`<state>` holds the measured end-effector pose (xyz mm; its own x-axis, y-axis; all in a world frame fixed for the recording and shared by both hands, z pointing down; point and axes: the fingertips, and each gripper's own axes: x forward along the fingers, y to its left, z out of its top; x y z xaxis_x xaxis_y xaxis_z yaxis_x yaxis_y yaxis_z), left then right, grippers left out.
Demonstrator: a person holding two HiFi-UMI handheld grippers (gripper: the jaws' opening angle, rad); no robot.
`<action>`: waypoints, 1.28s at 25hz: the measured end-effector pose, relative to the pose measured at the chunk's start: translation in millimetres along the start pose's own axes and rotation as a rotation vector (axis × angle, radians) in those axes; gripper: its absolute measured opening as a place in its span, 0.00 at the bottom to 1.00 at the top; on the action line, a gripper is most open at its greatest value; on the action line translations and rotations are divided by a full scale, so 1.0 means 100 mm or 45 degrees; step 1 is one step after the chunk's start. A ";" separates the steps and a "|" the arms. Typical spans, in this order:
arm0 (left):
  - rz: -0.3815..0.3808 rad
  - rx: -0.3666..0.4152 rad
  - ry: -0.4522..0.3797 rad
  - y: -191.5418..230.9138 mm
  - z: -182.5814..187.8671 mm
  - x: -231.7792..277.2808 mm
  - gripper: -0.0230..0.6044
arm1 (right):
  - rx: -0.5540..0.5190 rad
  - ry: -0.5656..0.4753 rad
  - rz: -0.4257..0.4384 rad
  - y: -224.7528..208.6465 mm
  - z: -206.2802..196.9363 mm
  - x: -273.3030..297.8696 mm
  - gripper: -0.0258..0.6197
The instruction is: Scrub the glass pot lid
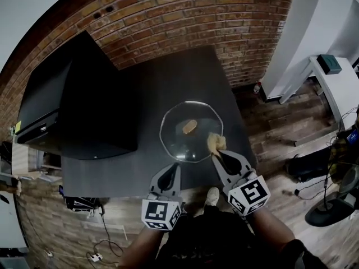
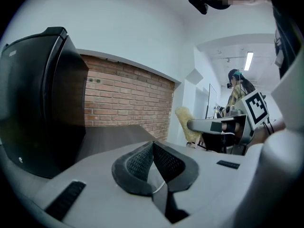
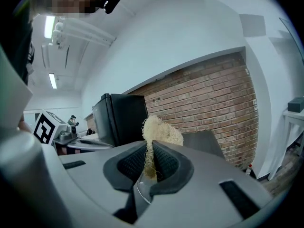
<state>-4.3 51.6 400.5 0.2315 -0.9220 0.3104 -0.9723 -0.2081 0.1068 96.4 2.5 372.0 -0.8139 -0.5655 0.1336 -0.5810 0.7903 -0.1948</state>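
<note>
The glass pot lid (image 1: 178, 143), with its wooden knob (image 1: 189, 126), lies on the dark table (image 1: 168, 77) in the head view. My left gripper (image 1: 175, 165) is shut on the lid's near rim; a thin glass edge (image 2: 160, 185) shows between the pads in the left gripper view. My right gripper (image 1: 216, 154) is shut on a tan loofah scrubber (image 1: 215, 143), which rests on the lid's right near edge. The scrubber (image 3: 161, 131) sticks up out of the right gripper (image 3: 149, 148). The left gripper view also shows the scrubber (image 2: 185, 120) at the right.
A black box-shaped appliance (image 1: 73, 105) stands on the table's left part. A brick wall (image 1: 196, 15) runs behind the table. A white table (image 1: 336, 77) stands at the right, with cables on the wooden floor (image 1: 291, 144). A person (image 2: 236, 87) stands far off.
</note>
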 end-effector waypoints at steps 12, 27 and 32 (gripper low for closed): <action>0.099 -0.025 0.027 0.20 -0.04 0.03 0.09 | 0.023 0.019 0.051 0.02 0.00 0.12 0.10; 0.031 0.004 0.214 0.89 -0.62 0.60 0.09 | 0.035 0.163 -0.016 0.14 -0.46 0.69 0.10; 0.005 -0.026 0.325 1.10 -0.93 0.80 0.09 | 0.082 0.222 -0.021 0.20 -0.71 0.98 0.10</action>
<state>-89.6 -14.4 525.1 0.2312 -0.8098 0.5392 -0.9729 -0.1956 0.1234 5.0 -20.8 449.9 -0.7961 -0.5240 0.3027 -0.5971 0.7615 -0.2522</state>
